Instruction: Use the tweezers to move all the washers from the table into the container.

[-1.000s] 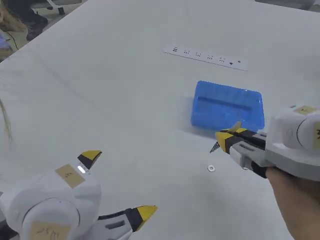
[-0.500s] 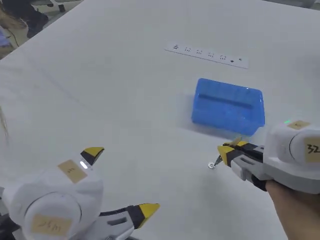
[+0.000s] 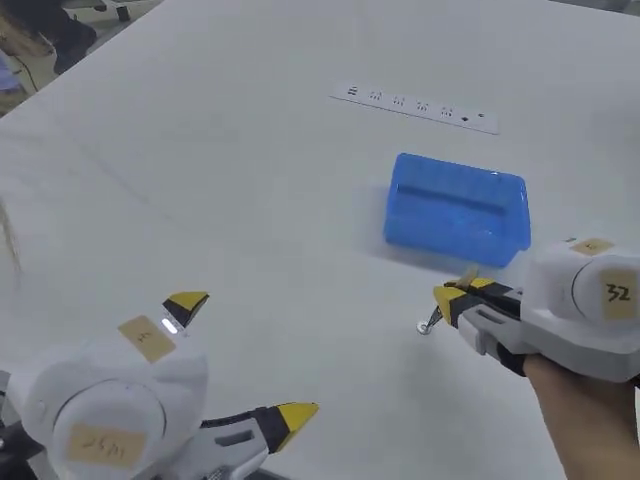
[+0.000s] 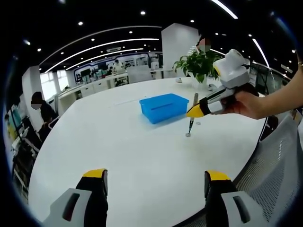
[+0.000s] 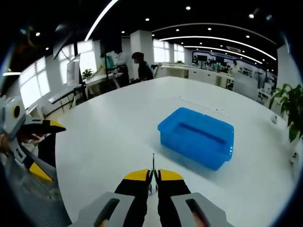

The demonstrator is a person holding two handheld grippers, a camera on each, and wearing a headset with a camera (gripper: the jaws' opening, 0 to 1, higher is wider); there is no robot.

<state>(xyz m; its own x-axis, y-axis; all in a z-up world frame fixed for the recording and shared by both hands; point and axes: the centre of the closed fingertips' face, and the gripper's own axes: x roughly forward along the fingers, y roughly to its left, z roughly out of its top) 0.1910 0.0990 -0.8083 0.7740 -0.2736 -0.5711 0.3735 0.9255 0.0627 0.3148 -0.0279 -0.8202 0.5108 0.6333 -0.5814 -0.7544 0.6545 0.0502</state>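
Head view, lower right: right hand-held gripper (image 3: 452, 295) pinching tweezers (image 3: 434, 316), tips at a washer (image 3: 423, 328); next likely calls for nipping it and lifting toward the container (image 3: 457, 210). Left hand-held gripper (image 3: 243, 360) spread.

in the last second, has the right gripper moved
Yes. The right gripper has pulled back from the container, bringing the tweezers down to the washer.

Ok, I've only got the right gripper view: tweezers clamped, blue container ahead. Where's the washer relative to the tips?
Observer: In the head view, the washer lies at the tips of the tweezers, on the table, on the person's side of the blue container.
Operator: Lifted?
Observer: The left gripper view shows the tips pointing down onto it at the table surface. I cannot tell if it's gripped.
Operator: And the left hand-held gripper?
Observer: Open, holding nothing, low on the left.
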